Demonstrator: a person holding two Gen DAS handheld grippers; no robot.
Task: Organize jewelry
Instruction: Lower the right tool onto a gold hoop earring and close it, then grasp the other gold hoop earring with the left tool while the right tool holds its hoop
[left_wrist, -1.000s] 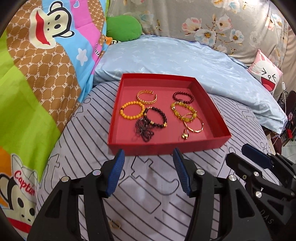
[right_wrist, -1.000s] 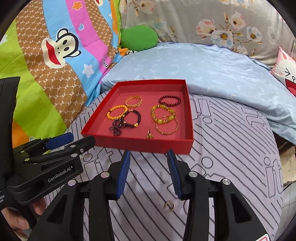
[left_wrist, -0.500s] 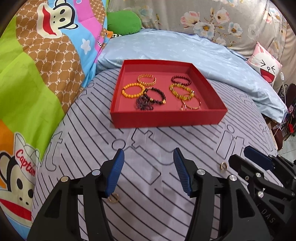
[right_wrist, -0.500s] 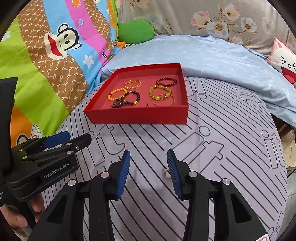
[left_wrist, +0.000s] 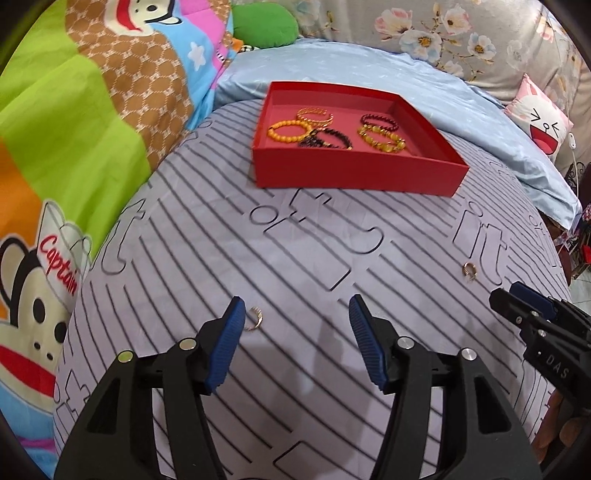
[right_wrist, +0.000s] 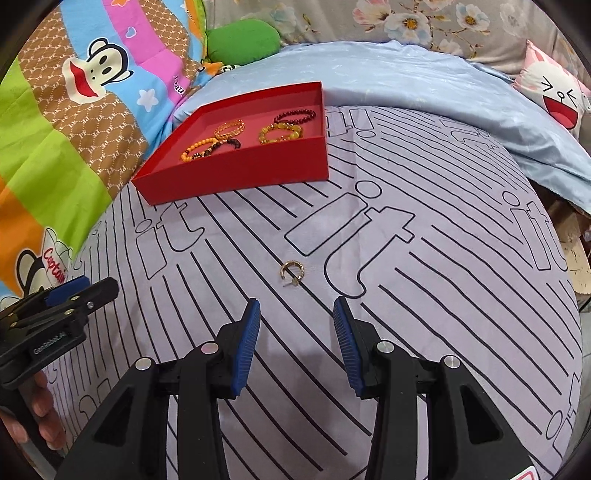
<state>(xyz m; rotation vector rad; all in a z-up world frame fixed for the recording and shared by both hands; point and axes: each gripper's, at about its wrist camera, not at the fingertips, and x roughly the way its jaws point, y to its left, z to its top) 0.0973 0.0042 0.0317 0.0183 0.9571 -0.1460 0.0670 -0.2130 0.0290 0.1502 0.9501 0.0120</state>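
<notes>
Presently two small gold earrings lie loose on the striped bedsheet (right_wrist: 424, 229), well short of the red tray (left_wrist: 354, 173) that sits toward the far edge of the bed with beaded bracelets (left_wrist: 288, 130) inside. One hoop earring (right_wrist: 291, 272) rests just ahead of the right hand-held gripper (right_wrist: 296, 325), almost centred between its spread fingers, its post pointing back toward the gripper. The other earring (left_wrist: 254, 318) lies just beside the inner face of the left finger of the left hand-held gripper (left_wrist: 295, 321), whose fingers also stand apart and hold nothing. Each gripper is nearer its own earring, so a short forward reach looks enough. Soft bedding may let such small pieces sink or slide. Cartoon quilts (left_wrist: 74, 110) and pillows (right_wrist: 369, 74) crowd the bed's far side.
</notes>
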